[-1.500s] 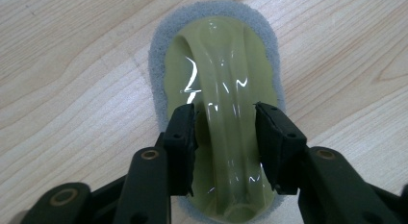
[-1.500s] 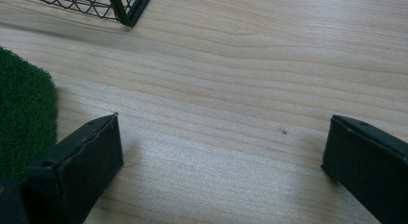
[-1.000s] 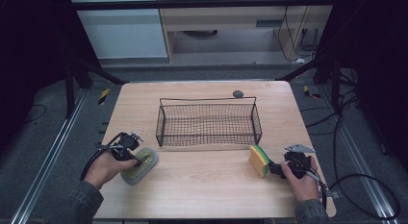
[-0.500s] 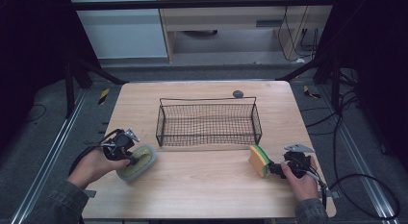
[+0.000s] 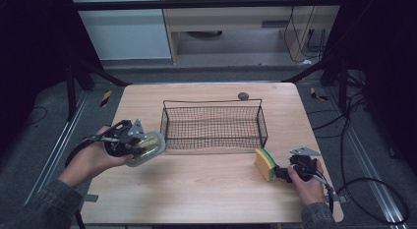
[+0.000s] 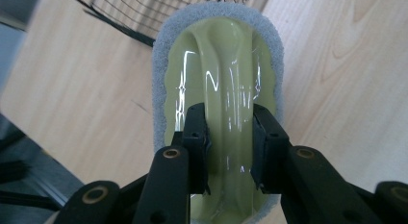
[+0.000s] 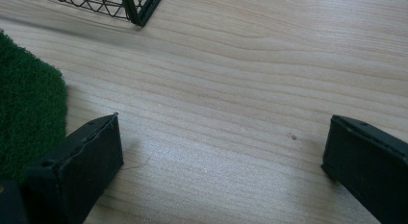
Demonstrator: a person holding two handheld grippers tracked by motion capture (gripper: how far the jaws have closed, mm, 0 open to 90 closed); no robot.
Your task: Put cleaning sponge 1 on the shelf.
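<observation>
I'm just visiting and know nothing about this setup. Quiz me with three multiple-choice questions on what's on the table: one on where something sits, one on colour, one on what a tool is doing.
1. Where is the small dark round object?
A. inside the wire basket
B. behind the wire basket
C. beside the sponge

2. What colours is the sponge?
A. red and white
B. blue
C. yellow and green

3. What is the left tool doing?
A. gripping the scrubber
B. lying open on the table
C. holding the basket

Answers: 1 B, it lies past the far rim. 2 C, yellow body, green layer. 3 A, jaws pinch its glossy handle.
</observation>
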